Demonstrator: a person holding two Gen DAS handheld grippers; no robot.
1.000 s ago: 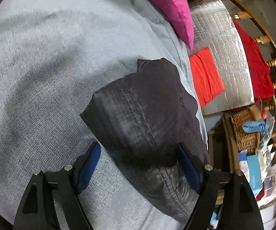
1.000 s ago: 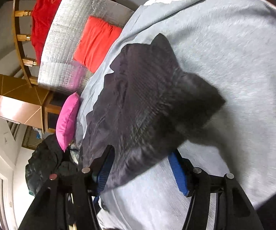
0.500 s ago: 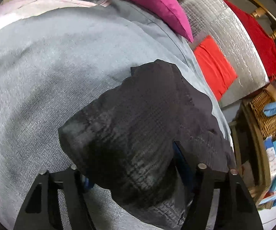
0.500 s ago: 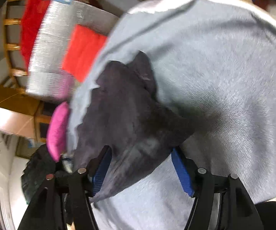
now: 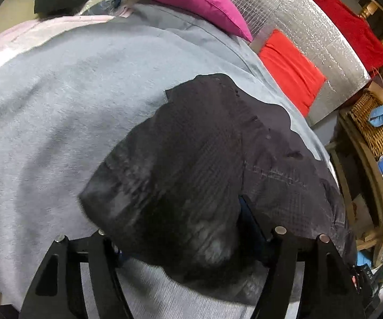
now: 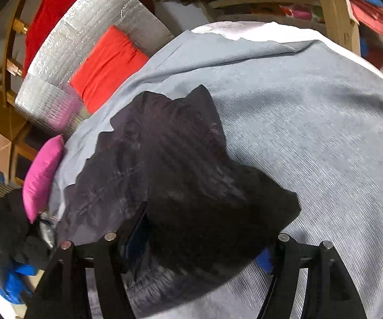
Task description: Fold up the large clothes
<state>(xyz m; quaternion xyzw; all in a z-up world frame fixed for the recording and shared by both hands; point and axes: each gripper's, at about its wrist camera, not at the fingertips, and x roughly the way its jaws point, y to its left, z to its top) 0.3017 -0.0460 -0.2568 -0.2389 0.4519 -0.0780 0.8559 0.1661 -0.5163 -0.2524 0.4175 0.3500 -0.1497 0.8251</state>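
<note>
A dark garment [image 5: 207, 164] of thin, finely gridded cloth, black to charcoal with a faint line of stitching, lies on a grey bed cover [image 5: 58, 111] whose weave shows as fine ribs. The garment is partly doubled over: an upper layer is folded across a flatter lower layer, with a blunt rounded corner hanging to the left of the left gripper [image 5: 180, 239].

The left gripper points forward and down over the bed, its black fingers spread wide, and the folded cloth drapes between and over them; a blue pad [image 5: 243, 207] peeks out by the right finger. Whether the cloth is pinched I cannot tell.

In the right wrist view the same dark garment [image 6: 180, 175] rises ahead of the right gripper [image 6: 199, 242] as a peaked, crumpled mass with one corner jutting right. This gripper is also spread wide, cloth bunched between its fingers; a blue pad [image 6: 263, 259] shows at the right finger.

Beyond the garment sit a smooth magenta cushion [image 5: 191, 2], a quilted silver foil sheet [image 5: 298, 26] and a red folded cloth [image 5: 290, 69]. A woven wicker basket [image 5: 375, 127] stands farther right.
</note>
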